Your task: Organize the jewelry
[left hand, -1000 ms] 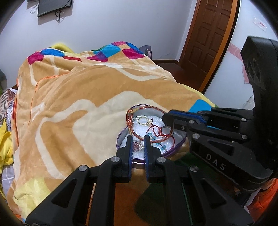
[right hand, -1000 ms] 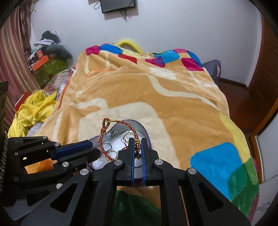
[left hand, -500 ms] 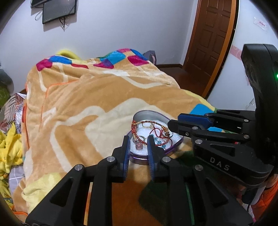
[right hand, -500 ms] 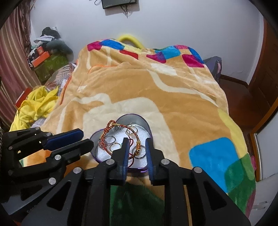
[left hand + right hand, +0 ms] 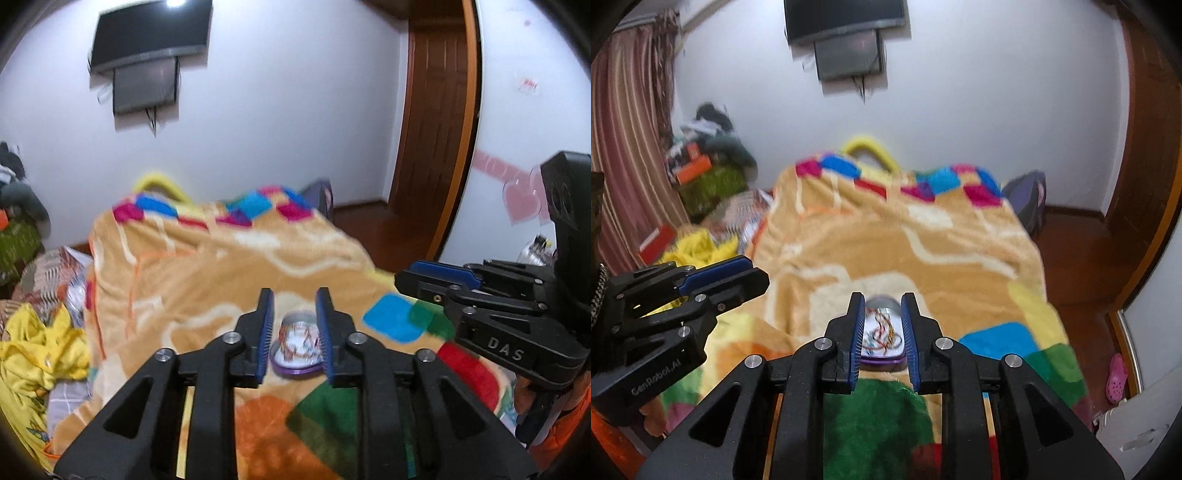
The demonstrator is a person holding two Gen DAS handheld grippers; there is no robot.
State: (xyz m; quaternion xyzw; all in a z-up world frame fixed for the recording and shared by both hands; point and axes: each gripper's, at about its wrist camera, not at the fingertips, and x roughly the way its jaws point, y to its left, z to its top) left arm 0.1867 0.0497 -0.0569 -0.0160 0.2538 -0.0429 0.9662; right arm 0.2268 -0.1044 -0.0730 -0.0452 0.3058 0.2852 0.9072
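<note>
A purple heart-shaped tin (image 5: pixel 295 363) lies on the orange blanket and holds a red beaded bracelet (image 5: pixel 299 341), rings and other small jewelry. It also shows in the right wrist view (image 5: pixel 882 360), with the tangle of jewelry (image 5: pixel 882 334) inside. My left gripper (image 5: pixel 294 301) is open and empty, well above and behind the tin. My right gripper (image 5: pixel 882 301) is open and empty too, also raised well back from the tin. Each gripper shows at the side of the other's view.
The bed's blanket (image 5: pixel 886 236) has coloured patches. Yellow clothes (image 5: pixel 40 339) and clutter (image 5: pixel 701 173) lie to the left. A wooden door (image 5: pixel 436 103) stands at the right, a wall screen (image 5: pixel 846 22) at the back, pink shoes (image 5: pixel 1117 376) on the floor.
Both grippers let go of the jewelry, opened wide and pulled up and back. The red bracelet now lies in the tin.
</note>
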